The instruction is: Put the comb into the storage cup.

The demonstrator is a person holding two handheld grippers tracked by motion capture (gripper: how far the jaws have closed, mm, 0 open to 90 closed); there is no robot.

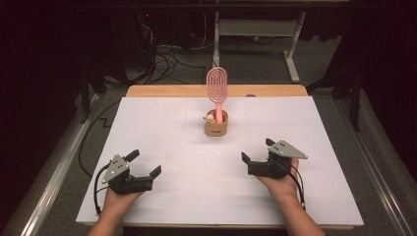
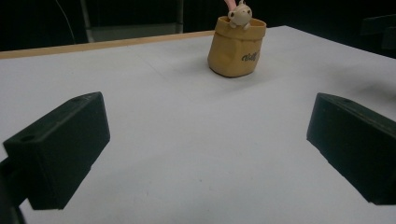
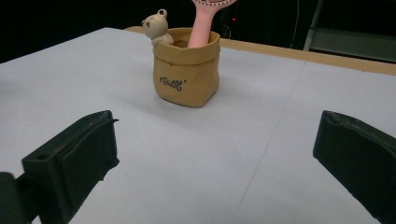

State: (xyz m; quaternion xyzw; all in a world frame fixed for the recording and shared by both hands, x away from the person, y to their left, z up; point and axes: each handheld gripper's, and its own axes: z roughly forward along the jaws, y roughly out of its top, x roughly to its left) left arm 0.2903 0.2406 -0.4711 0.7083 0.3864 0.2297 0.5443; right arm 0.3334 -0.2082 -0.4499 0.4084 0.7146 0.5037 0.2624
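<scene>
A small tan pouch-shaped holder (image 1: 216,126) (image 2: 236,47) (image 3: 186,70) stands upright near the middle of the white table top (image 1: 187,162). A pink oval hairbrush (image 1: 217,88) (image 3: 205,21) stands in it, handle down. A small cream bear figure (image 1: 210,118) (image 2: 241,15) (image 3: 157,27) peeks over its rim. My left gripper (image 1: 145,162) (image 2: 205,154) rests near the front left, open, with nothing between its jaws. My right gripper (image 1: 256,150) (image 3: 215,158) rests near the front right, open and empty too. Both point toward the holder from a distance.
The white sheet covers a wooden table whose edge (image 1: 172,91) shows at the back. Beyond it on the floor lie cables (image 1: 167,59) and a desk frame (image 1: 255,29). Metal rails (image 1: 54,182) run along both sides.
</scene>
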